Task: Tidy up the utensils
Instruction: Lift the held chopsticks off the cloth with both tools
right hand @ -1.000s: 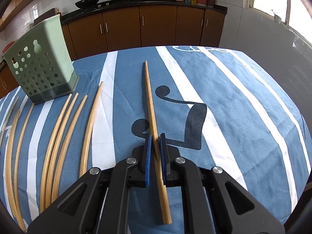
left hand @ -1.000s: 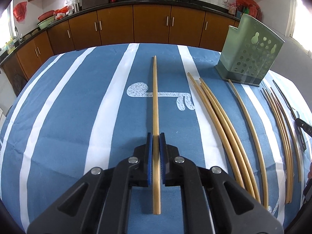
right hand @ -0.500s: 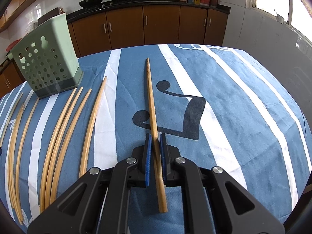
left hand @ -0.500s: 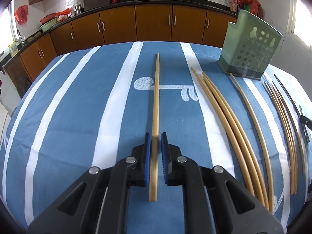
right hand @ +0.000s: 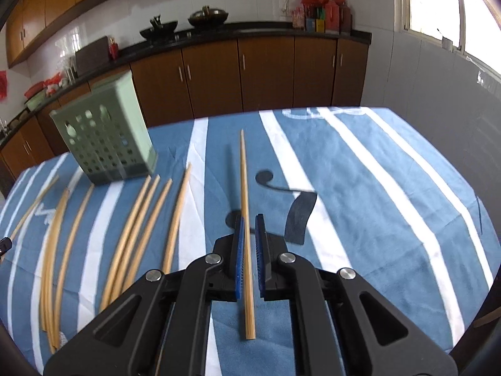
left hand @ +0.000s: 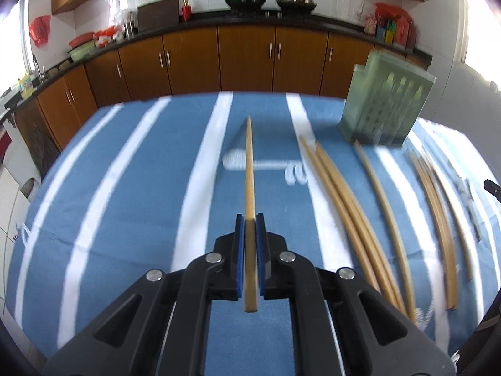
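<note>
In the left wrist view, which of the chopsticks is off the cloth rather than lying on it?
The chopstick clamped between the left gripper's blue fingers; the other chopsticks lie loose on the striped cloth to its right.

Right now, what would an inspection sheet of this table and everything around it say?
Surface: blue tablecloth with white stripes, covering the whole table.
Job's things: green perforated utensil holder standing at the far side; loose chopsticks lying in rows in front of it.
Clutter: nothing seen.
Grippers: left hand-held gripper shut on one chopstick; right hand-held gripper shut on another chopstick; both sticks point away, forward along the fingers.
Cables: nothing seen.
Surroundings: brown kitchen cabinets, woks on the counter, bright window.
</note>
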### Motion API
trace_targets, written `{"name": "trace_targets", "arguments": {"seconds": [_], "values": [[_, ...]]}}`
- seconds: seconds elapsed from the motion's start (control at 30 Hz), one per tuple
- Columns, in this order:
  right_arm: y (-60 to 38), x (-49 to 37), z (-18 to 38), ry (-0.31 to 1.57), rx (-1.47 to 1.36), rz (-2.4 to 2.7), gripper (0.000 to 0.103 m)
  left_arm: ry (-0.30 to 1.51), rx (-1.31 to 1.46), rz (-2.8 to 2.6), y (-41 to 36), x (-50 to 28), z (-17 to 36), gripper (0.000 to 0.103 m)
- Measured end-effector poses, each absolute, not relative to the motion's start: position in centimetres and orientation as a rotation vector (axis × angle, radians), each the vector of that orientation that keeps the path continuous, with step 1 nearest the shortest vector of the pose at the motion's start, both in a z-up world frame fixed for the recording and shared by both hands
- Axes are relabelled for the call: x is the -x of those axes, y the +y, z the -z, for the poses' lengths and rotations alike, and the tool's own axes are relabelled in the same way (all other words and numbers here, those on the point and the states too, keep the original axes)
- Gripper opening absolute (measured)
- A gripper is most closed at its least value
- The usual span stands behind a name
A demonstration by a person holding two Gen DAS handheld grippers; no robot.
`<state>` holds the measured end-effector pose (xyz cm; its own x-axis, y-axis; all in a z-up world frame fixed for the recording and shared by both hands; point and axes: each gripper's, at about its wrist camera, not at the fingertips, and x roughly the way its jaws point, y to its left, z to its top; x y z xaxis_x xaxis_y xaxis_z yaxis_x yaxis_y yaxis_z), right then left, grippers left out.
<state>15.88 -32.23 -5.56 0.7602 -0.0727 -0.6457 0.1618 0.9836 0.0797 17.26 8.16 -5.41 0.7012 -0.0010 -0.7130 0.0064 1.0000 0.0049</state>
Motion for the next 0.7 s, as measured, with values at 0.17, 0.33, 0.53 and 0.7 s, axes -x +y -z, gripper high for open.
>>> {"name": "trace_targets", "arguments": {"seconds": [0.17,0.33,0.53,0.7], "values": [[-32.2,-15.3,3.8,0.657,-0.109,0.119,0.008,0.719,-0.003,0.008,8.2,-16.6,2.6,0.008],[-32.6,-16.2,6.7,0.781,-0.136,0.103,0.041,0.735,-0.005,-0.003,8.2,-16.7,3.1,0.008],[-32.4,-16.3,9.9,0.882,-0.092,0.098,0.022,0.751,0.006,-0.003,8.3,-16.5,3.8,0.008],[-32.1,-15.9,10.5,0.889,-0.097,0.084,0.007,0.738,0.006,-0.003,8.1,-16.4,3.4,0.008]]}}
